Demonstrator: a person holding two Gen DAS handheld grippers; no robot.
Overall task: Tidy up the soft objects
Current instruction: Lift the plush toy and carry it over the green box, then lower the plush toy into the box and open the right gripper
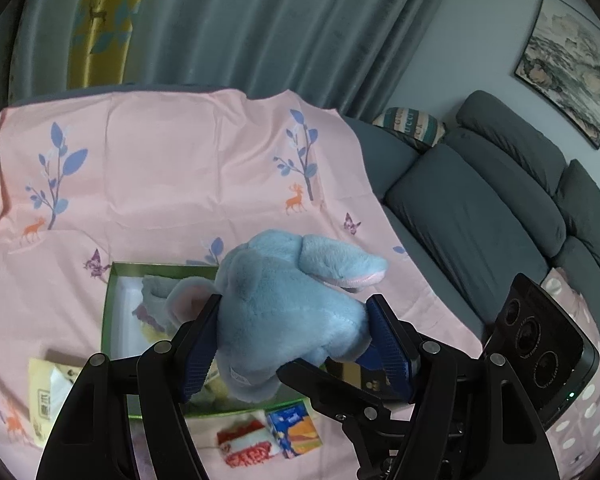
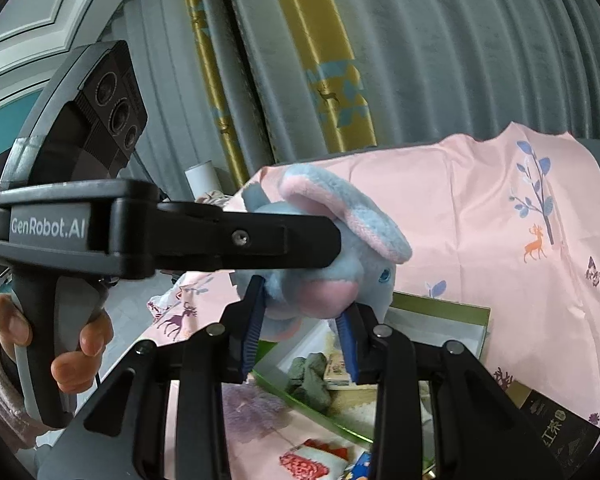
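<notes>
Blue plush elephant (image 1: 284, 312) is clamped by both left gripper (image 1: 296, 344) and right gripper (image 2: 300, 336); only the right view shows its eye. Pink cloth (image 1: 180, 168) covers the surface beside a sofa (image 1: 480, 208).

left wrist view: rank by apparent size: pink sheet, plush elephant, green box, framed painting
1. pink sheet
2. plush elephant, inflated by nearness to the camera
3. green box, mostly hidden, so unsure
4. framed painting, far off; unsure against the box

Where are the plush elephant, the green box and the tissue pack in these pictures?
plush elephant (image 1: 284, 304): left wrist view, on its blue body between the pads.
green box (image 1: 107, 312): left wrist view, on its left wall.
tissue pack (image 1: 44, 396): left wrist view, on its yellow wrapper.
</notes>
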